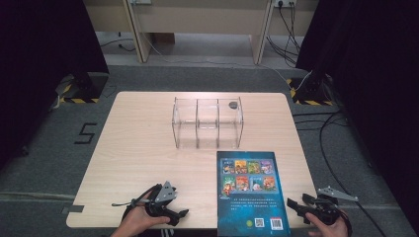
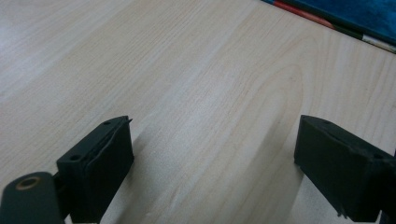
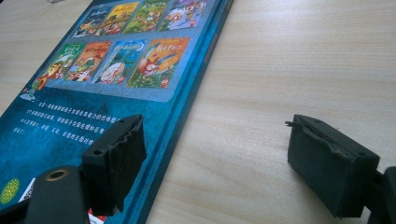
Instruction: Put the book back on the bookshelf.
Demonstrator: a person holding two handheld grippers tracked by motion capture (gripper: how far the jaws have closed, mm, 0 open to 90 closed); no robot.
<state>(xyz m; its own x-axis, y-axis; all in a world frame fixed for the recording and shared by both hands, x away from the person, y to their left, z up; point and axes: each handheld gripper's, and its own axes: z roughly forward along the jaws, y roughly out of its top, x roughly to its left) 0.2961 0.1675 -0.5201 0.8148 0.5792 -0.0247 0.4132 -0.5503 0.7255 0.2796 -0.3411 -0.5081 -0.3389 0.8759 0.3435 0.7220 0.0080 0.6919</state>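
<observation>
A blue book (image 1: 249, 190) lies flat at the table's front right, back cover up, with small pictures of other covers on it. My left gripper (image 1: 179, 217) rests open near the front edge, left of the book, its jaws pointing toward it. In the left gripper view the jaws (image 2: 215, 126) stand wide apart over bare wood, and the book's edge (image 2: 345, 11) shows at the top right. My right gripper (image 1: 298, 201) is open at the book's right edge. In the right gripper view (image 3: 215, 123) one jaw sits over the book (image 3: 107, 79) and the other over wood.
A clear acrylic organizer (image 1: 207, 123) with three compartments stands upright at the middle back of the wooden table (image 1: 143, 143). A small dark round thing (image 1: 232, 104) sits at its far right corner. Cables and stands lie on the floor around the table.
</observation>
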